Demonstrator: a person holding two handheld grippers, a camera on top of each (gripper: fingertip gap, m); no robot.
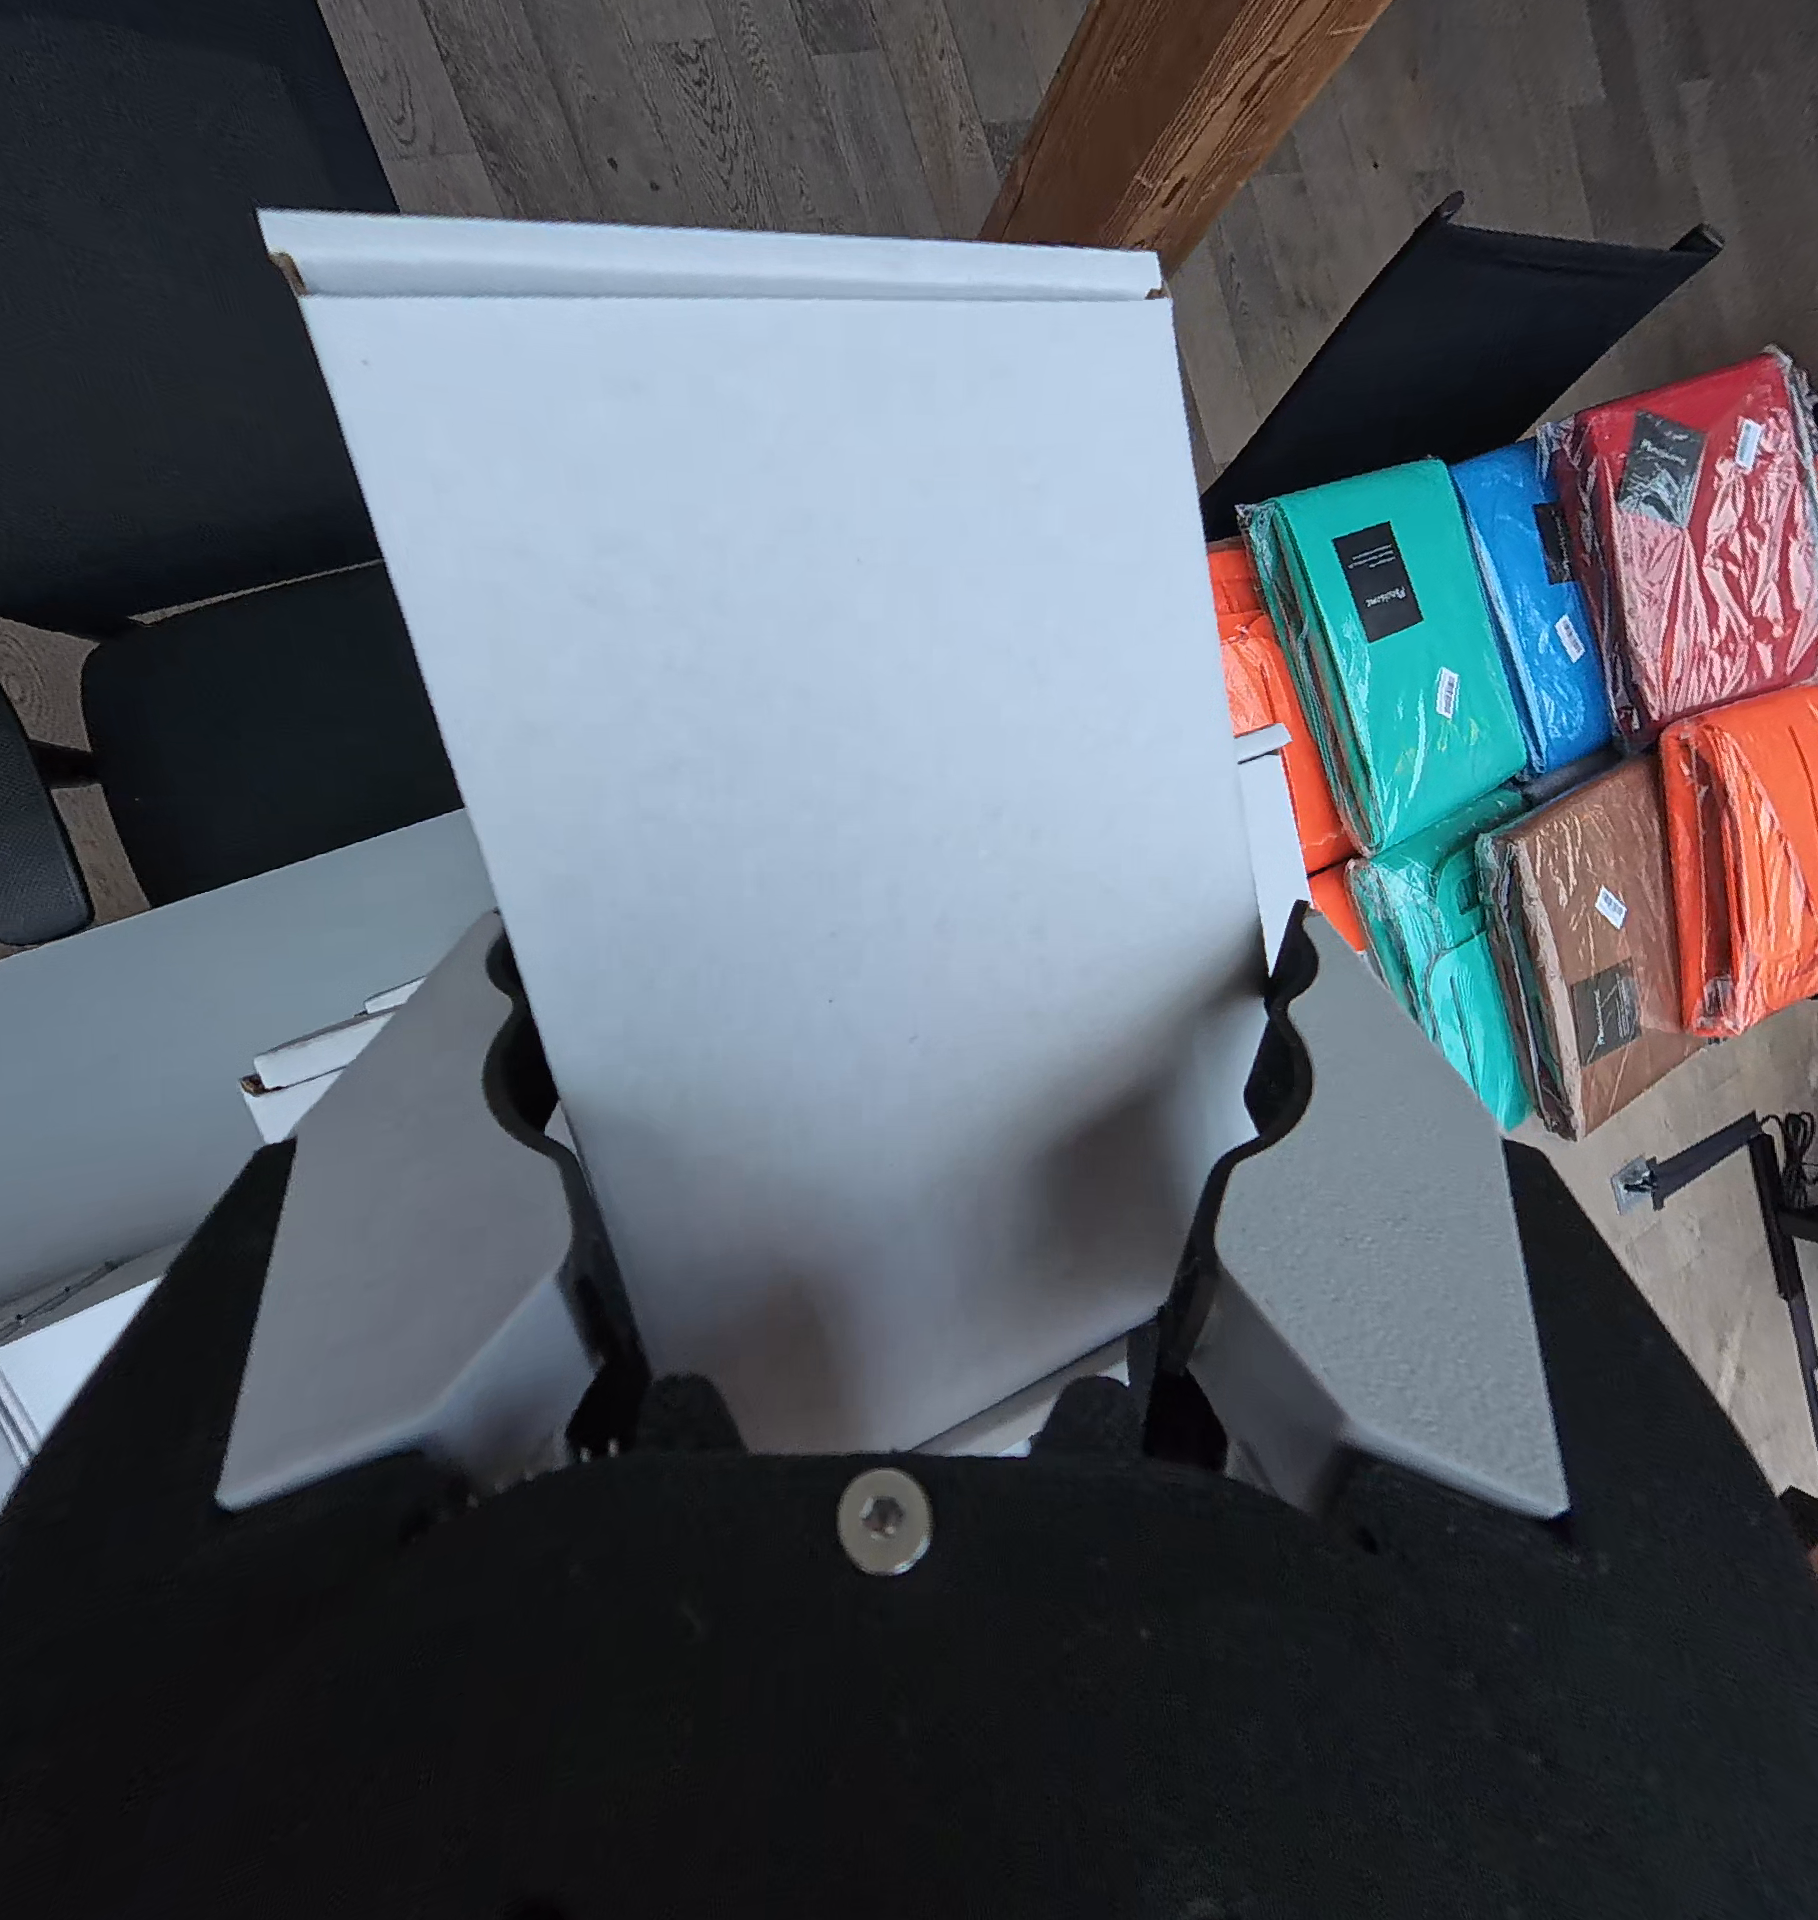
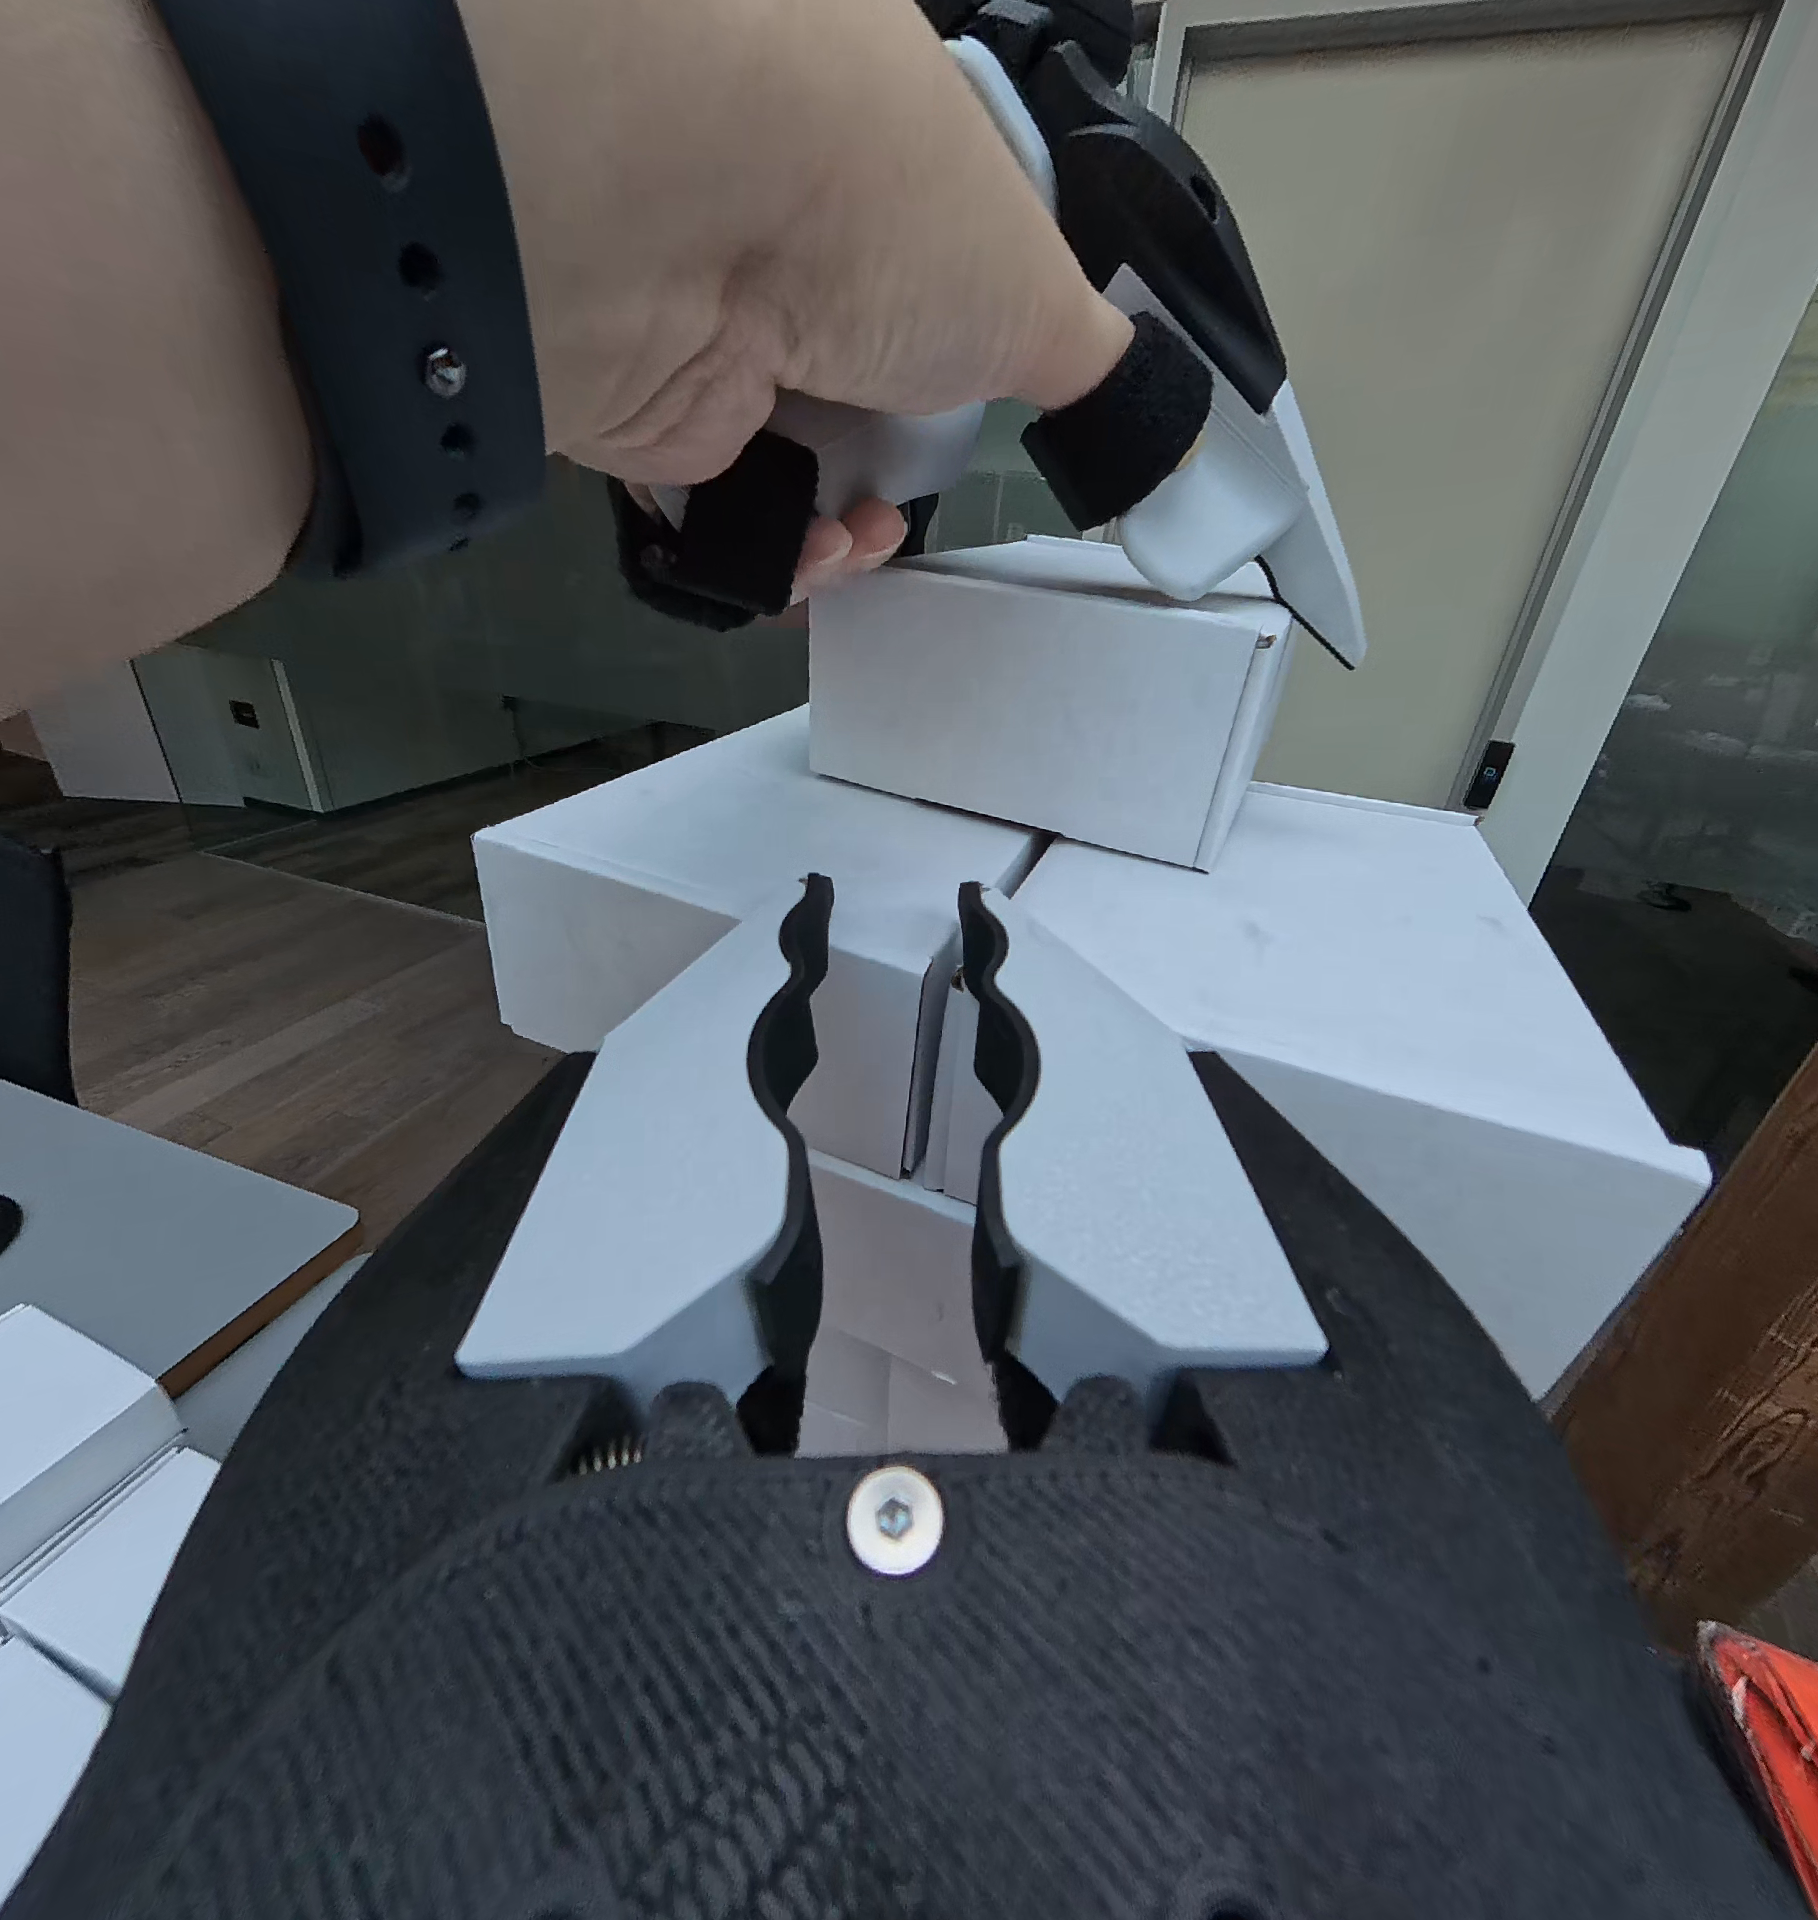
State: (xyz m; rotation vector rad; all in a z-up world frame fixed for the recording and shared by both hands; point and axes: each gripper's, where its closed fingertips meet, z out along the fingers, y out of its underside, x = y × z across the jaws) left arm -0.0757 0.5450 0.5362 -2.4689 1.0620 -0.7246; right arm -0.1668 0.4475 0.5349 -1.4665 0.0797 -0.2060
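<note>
Left wrist view close above white box, right wrist view sharing it

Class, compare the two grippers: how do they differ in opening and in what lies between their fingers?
The left gripper is spread wide around a white box; the right gripper has only a narrow gap and holds nothing, with stacked white boxes beyond it. Both have grey fingers with wavy black pads.

Eight wrapped cloth packs are counted in the left wrist view: three orange, two green, one blue, one red and one brown. In the right wrist view, four white boxes are seen stacked, one small box lying on top. Two tongs are counted, one per view.
</note>
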